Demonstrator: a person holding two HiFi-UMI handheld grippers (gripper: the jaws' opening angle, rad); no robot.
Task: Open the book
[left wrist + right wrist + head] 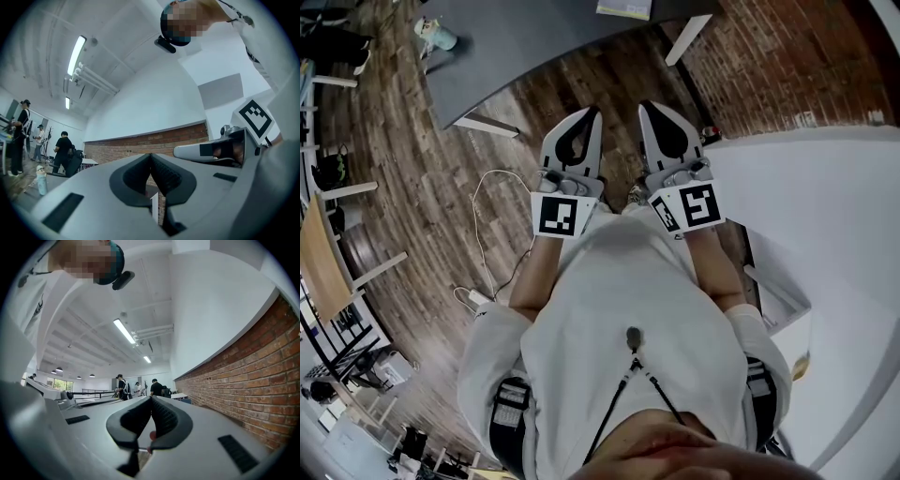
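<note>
One book (623,8), cut off by the frame, lies at twelve o'clock on one dark table (516,47). Two tongs, left gripper (592,114) and right gripper (648,109), are clenched empty over open wood floor (422,178). One white table (825,216) edges in at three o'clock.

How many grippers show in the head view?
2: the left gripper at centre left, the right gripper close beside it, both over the wooden floor, jaws shut. None appears hidden.

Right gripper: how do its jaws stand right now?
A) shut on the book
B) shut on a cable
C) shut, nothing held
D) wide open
C: in the right gripper view the right gripper shows its jaws closed tip to tip, with no object gripped between them.
</note>
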